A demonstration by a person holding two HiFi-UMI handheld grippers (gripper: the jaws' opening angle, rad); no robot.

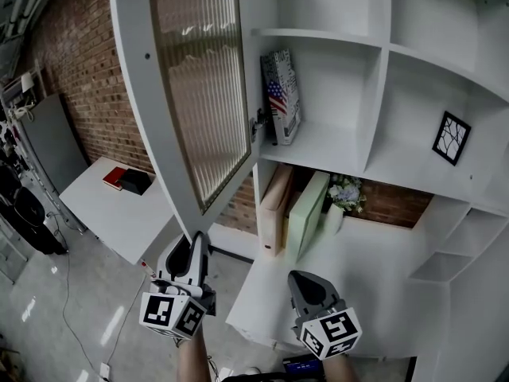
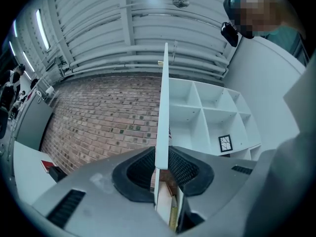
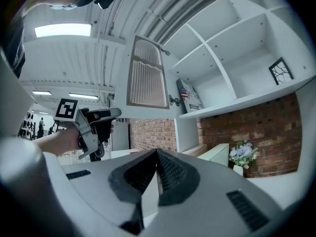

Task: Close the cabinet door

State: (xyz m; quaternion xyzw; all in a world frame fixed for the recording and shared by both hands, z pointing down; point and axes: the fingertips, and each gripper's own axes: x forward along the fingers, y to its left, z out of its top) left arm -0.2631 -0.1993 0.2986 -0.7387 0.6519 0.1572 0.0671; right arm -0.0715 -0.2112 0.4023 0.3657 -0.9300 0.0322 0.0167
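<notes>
Ahead of the right gripper, a pale green folder and a tan board lean beside a vase of flowers; above them stand a flag-printed box and, farther right, a framed picture.

left gripper | jaws closed on cabinet door edge (seen edge-on) | shelves behind

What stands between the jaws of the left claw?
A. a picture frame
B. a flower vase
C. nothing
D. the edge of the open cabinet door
D: in the left gripper view, the white edge of the cabinet door stands between the jaws of the left claw.
</notes>
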